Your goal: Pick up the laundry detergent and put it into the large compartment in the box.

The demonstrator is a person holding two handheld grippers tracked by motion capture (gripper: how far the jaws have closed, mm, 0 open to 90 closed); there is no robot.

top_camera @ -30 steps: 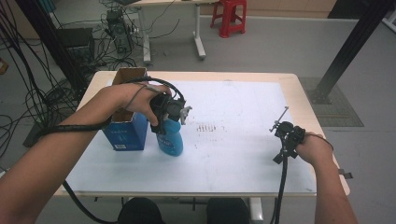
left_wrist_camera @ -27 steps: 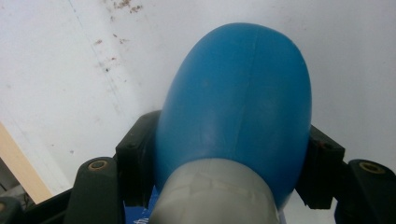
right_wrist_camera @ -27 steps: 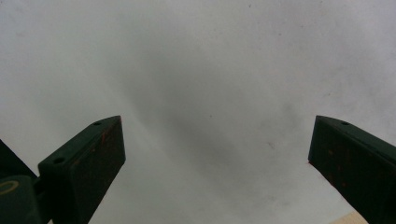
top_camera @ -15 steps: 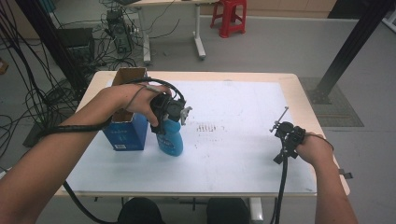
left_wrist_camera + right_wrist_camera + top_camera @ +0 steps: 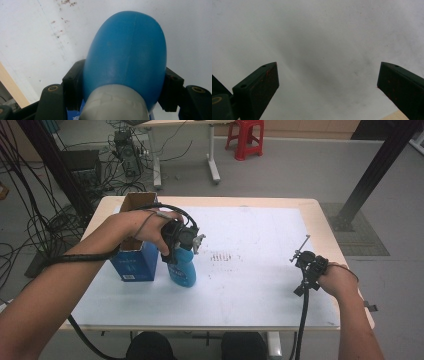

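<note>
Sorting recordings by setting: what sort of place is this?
Likely a lab or workshop: cables sprawl over the bare grey floor, a computer tower sits behind the table, and a red stool stands nearby.

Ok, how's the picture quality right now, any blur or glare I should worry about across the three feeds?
High view: evenly lit, sharp, no glare on the white mat. Left gripper view: the blue bottle sits so close that it looks soft, with a faint sheen along its seam; the left tool is closed on it. Right gripper view: the mat is hazy and featureless; the right tool is open, its jaws in shade.
</note>
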